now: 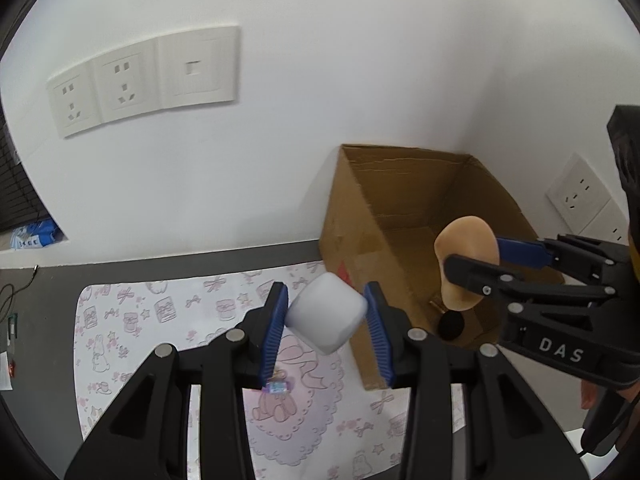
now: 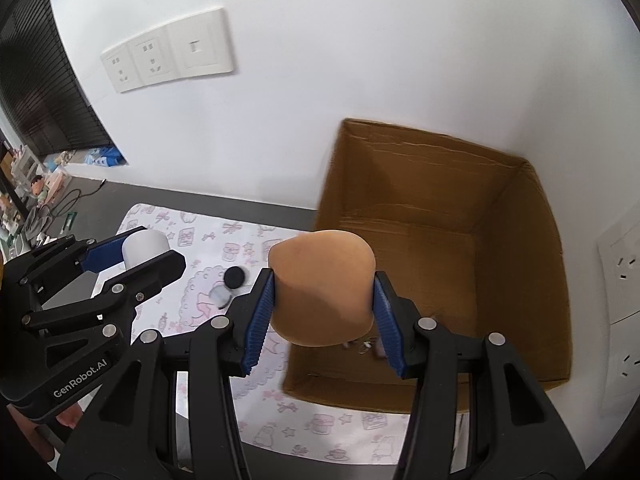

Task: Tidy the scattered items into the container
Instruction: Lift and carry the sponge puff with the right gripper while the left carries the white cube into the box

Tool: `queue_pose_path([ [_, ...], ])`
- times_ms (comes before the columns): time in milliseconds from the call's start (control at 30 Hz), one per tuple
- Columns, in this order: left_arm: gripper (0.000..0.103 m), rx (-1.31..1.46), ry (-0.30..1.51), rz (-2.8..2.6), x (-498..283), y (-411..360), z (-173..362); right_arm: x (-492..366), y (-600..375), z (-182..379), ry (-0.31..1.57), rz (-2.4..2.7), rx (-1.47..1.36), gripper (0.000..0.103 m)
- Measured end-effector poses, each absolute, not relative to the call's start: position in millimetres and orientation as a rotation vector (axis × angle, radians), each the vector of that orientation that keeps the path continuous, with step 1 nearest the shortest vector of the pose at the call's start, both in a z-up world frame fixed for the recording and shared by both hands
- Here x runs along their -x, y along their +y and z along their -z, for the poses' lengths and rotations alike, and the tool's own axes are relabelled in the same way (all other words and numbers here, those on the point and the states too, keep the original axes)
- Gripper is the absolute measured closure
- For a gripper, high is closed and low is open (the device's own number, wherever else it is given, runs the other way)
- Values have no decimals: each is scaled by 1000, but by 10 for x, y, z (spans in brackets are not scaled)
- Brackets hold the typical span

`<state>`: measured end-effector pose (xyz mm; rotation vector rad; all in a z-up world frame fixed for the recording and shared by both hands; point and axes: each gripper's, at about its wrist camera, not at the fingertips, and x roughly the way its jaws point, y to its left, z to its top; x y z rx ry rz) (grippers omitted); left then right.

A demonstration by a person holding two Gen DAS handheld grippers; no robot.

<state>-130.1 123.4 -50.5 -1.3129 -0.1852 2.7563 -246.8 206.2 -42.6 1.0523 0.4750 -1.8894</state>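
Note:
My left gripper (image 1: 326,293) is shut on a white, rounded block (image 1: 326,322), held above the patterned mat (image 1: 140,320) just left of the open cardboard box (image 1: 348,240). My right gripper (image 2: 323,280) is shut on a tan, soft rounded item (image 2: 324,304) over the box's near left corner (image 2: 304,384). The left wrist view shows that right gripper (image 1: 476,252) and tan item (image 1: 466,240) above the box. In the right wrist view the left gripper (image 2: 150,246) carries the white block (image 2: 142,245). A black disc (image 2: 234,277) and a grey-white disc (image 2: 219,297) lie on the mat.
The box stands against a white wall in the corner, with a black round thing (image 1: 451,324) and small bits (image 2: 366,346) on its floor. A small bluish trinket (image 1: 276,387) lies on the mat. Wall sockets (image 1: 140,80) sit above; a cable (image 1: 16,288) and clutter lie far left.

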Motion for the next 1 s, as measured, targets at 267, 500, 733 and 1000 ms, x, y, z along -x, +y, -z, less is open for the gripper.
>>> queue_pose_path([
  [267, 64, 1301, -158, -2743, 1448, 1553, 512, 2777, 2286, 454, 468, 1904, -1057, 53],
  [500, 64, 1300, -144, -2714, 1602, 1854, 573, 3033, 2460, 533, 476, 1905, -1069, 53],
  [733, 64, 1312, -124, -2668, 1743, 2168, 677, 3312, 2665, 660, 471, 1910, -1104, 53],
  [1000, 64, 1343, -101, -2630, 1858, 2452, 828, 3536, 2823, 839, 482, 1891, -1142, 53],
])
